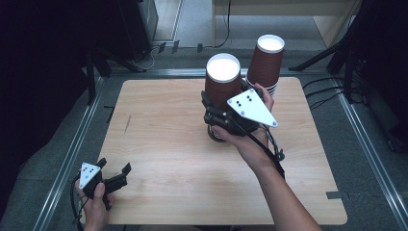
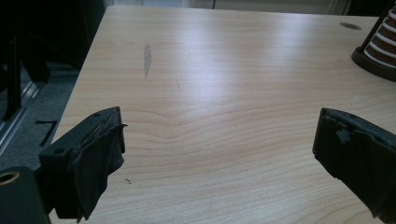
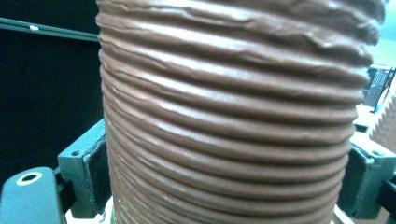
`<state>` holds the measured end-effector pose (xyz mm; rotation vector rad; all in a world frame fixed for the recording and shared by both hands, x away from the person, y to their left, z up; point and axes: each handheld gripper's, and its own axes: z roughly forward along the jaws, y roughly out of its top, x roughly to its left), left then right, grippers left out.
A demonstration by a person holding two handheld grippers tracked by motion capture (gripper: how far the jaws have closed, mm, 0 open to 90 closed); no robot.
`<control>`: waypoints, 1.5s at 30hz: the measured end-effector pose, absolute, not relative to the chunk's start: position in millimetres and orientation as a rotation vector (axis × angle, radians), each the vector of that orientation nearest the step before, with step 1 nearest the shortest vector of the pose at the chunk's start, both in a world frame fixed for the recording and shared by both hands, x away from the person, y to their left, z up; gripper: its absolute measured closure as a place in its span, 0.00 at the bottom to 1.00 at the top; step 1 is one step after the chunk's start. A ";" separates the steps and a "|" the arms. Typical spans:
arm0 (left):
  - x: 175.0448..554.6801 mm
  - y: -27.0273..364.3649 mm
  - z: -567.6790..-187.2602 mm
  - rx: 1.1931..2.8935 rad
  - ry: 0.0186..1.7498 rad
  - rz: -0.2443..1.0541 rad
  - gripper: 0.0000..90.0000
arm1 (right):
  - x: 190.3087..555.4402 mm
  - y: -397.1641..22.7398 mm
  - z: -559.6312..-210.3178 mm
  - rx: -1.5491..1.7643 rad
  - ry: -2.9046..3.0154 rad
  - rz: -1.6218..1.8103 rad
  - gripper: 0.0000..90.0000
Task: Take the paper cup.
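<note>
My right gripper (image 1: 222, 117) is clamped low on the upturned brown ribbed paper cup (image 1: 222, 84) between my pads, light and crushable, so I squeeze gently, while my left gripper (image 1: 114, 174) hangs agape.

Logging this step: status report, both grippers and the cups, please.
Right gripper shut on near cup stack. Left gripper open, idle. Far cup stack close behind.

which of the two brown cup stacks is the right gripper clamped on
The nearer stack, toward the table's middle. The right hand-held gripper has its jaws on either side of its ribbed wall. The other stack stands free at the far edge.
</note>
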<state>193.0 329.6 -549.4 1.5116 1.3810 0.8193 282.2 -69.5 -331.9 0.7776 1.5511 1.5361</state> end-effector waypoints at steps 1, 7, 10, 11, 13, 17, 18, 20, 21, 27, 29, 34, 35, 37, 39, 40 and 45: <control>192.8 328.7 -549.1 1.521 1.376 0.821 0.03 | 280.5 -71.2 -334.4 0.783 1.553 1.537 0.13; 189.9 326.3 -546.1 1.516 1.382 0.888 0.03 | 271.7 -80.0 -349.2 0.786 1.577 1.522 0.13; 191.9 328.6 -545.1 1.500 1.385 0.831 0.03 | 267.0 -83.3 -357.0 0.792 1.584 1.523 0.13; 192.9 329.2 -544.5 1.491 1.386 0.807 0.03 | 265.6 -84.3 -360.3 0.794 1.585 1.520 0.13; 194.3 327.6 -542.5 1.482 1.383 0.787 0.03 | 262.7 -85.7 -367.4 0.798 1.596 1.504 0.13; 196.5 318.6 -538.1 1.485 1.353 0.771 0.03 | 258.2 -89.7 -381.4 0.803 1.613 1.484 0.13; 197.4 315.9 -536.3 1.493 1.343 0.766 0.03 | 257.5 -91.2 -384.5 0.810 1.616 1.487 0.13; 198.7 310.8 -532.0 1.496 1.320 0.741 0.03 | 256.3 -93.9 -390.4 0.818 1.624 1.485 0.13; 199.1 308.4 -529.5 1.499 1.309 0.737 0.03 | 255.5 -94.9 -393.3 0.823 1.629 1.478 0.13; 204.1 292.9 -517.9 1.520 1.237 0.700 0.03 | 252.0 -104.1 -408.4 0.841 1.641 1.457 0.13; 206.3 285.9 -515.2 1.555 1.194 0.673 0.03 | 251.9 -108.3 -413.5 0.853 1.639 1.458 0.13; 210.8 273.0 -511.3 1.608 1.154 0.646 0.03 | 252.3 -118.0 -427.4 0.893 1.633 1.432 0.13; 211.8 270.9 -511.1 1.624 1.144 0.646 0.03 | 252.3 -120.2 -431.1 0.897 1.634 1.423 0.13; 215.4 263.3 -510.7 1.666 1.148 0.663 0.03 | 252.0 -122.8 -436.0 0.903 1.638 1.410 0.13; 218.4 258.4 -510.2 1.672 1.147 0.656 0.03 | 251.5 -125.7 -441.1 0.908 1.642 1.396 0.13; 221.3 254.7 -510.2 1.669 1.159 0.644 0.03 | 251.3 -126.7 -443.0 0.911 1.641 1.392 0.13; 231.7 235.7 -513.6 1.687 1.133 0.639 0.03 | 250.9 -131.0 -455.0 0.917 1.655 1.361 0.13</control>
